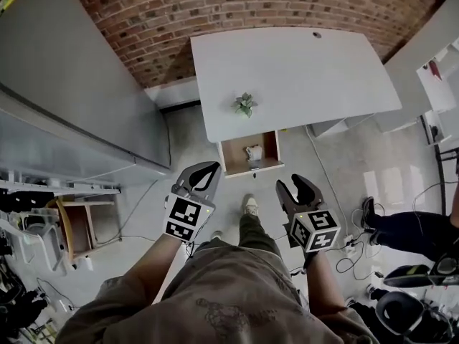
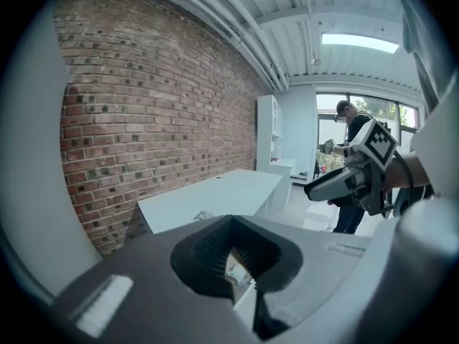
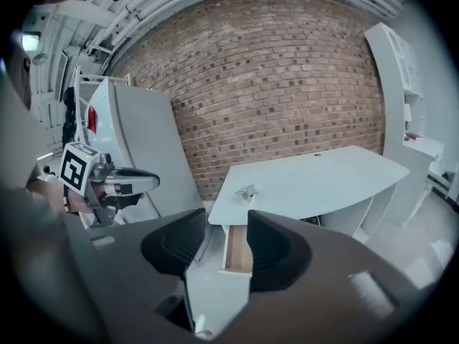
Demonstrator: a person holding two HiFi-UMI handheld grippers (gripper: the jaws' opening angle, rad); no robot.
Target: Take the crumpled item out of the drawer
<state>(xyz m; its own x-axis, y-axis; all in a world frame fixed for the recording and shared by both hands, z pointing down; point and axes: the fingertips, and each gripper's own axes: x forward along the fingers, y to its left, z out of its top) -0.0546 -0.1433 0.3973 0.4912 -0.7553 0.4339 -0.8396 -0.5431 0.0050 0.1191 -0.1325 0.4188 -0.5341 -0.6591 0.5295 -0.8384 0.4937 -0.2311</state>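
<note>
L gripper (image 1: 211, 167) jaws together, R gripper (image 1: 292, 183) jaws apart; floor (image 1: 252, 185) btwn them & drawer (image 1: 240, 170) front edge.

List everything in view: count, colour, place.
brick wall: one, red-brown, top of view
desk: one, white, against the brick wall
large panel: one, grey, left of the desk
plant: one, green, near the desk's front edge
drawer: one, wood-lined, open under the desk
crumpled item: one, white, inside the drawer
another person: one, dark trousers, right edge
shoe: one, pale, below the drawer
left gripper: one, grey, jaws together, empty, lower left
right gripper: one, grey, jaws apart, empty, lower right
</note>
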